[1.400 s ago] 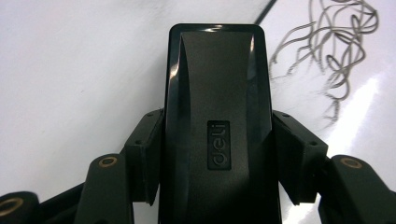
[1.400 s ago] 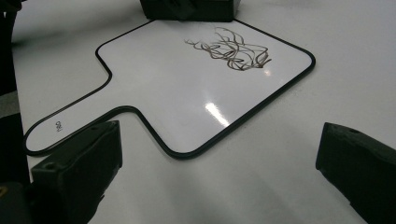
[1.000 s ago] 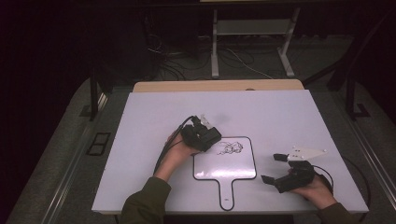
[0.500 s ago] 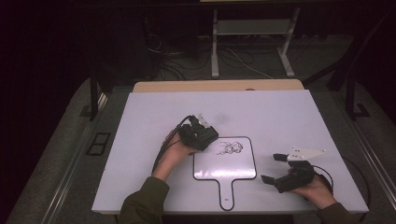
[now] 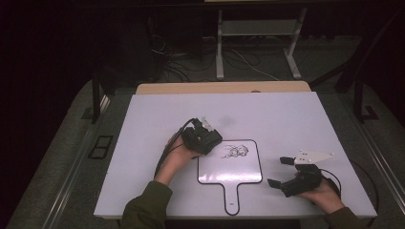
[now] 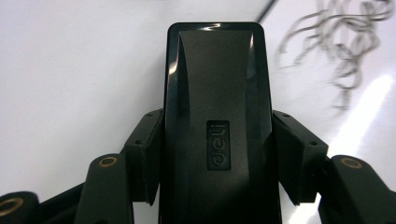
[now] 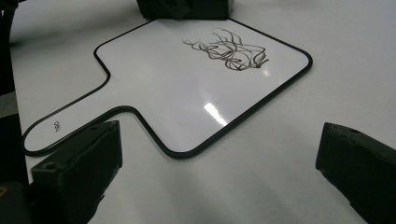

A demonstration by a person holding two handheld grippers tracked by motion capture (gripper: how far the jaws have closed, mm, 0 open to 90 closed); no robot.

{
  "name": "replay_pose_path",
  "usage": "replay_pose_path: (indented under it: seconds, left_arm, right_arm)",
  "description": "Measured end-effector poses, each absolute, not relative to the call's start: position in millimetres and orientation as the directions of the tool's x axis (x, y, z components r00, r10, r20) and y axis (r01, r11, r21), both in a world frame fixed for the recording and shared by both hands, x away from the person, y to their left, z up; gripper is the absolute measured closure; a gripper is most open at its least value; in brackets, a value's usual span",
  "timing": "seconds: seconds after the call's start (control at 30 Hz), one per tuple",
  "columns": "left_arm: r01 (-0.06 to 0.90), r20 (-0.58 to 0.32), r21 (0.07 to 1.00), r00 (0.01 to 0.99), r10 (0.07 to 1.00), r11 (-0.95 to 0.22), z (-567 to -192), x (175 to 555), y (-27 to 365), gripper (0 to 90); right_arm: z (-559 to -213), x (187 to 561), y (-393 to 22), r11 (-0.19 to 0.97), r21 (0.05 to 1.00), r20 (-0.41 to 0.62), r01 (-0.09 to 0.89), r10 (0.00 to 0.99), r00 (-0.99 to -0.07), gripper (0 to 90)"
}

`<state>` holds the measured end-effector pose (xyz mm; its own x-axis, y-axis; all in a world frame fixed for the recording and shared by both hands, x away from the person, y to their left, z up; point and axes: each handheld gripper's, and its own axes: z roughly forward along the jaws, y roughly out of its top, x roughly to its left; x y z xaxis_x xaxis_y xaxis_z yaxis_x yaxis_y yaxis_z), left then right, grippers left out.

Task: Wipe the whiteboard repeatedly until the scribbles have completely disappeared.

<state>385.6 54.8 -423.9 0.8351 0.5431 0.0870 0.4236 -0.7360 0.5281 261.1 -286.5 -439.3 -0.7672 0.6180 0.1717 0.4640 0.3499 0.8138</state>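
Note:
A small paddle-shaped whiteboard with a black rim lies on the white table, handle toward me. A dark scribble marks its upper part. My left gripper sits at the board's upper left corner, shut on a black eraser labelled "deli" that lies flat on the surface, just left of the scribble. My right gripper rests on the table right of the board, open with nothing between its jaws. In the right gripper view the whiteboard and its scribble lie ahead of the right gripper.
The white tabletop stretches bare behind and beside the board. A wooden strip edges its far side. Beyond it, metal stand legs and cables lie on the dark floor.

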Motion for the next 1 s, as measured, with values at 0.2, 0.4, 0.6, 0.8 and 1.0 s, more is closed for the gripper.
replay_pose_path:
  seconds: [0.2,0.4,0.6,0.8,1.0]
  left_arm:
    - [0.422,0.115,0.532,0.823,0.556,-0.734,-424.1,388.5,57.2,39.3]
    - [0.437,0.119,0.535,0.808,0.576,-0.723,-424.2,391.6,63.0,39.3]
    - [0.420,0.094,0.535,0.833,0.546,-0.733,-424.6,385.1,54.0,39.2]
    - [0.376,0.076,0.534,0.871,0.486,-0.757,-424.5,376.4,37.0,39.2]
    - [0.346,0.062,0.535,0.894,0.443,-0.771,-424.8,368.2,23.6,39.2]
  right_arm:
    - [-439.1,260.7,-286.5,0.348,0.814,0.171,0.465,0.620,-0.765,0.0]
    - [-439.5,261.2,-286.8,0.351,0.814,0.170,0.463,0.618,-0.767,0.0]
    - [-439.8,261.4,-286.2,0.353,0.812,0.169,0.465,0.619,-0.767,0.0]
    - [-439.8,261.3,-286.3,0.354,0.812,0.167,0.464,0.620,-0.767,0.0]
    - [-439.7,261.3,-286.5,0.355,0.813,0.166,0.462,0.619,-0.768,0.0]
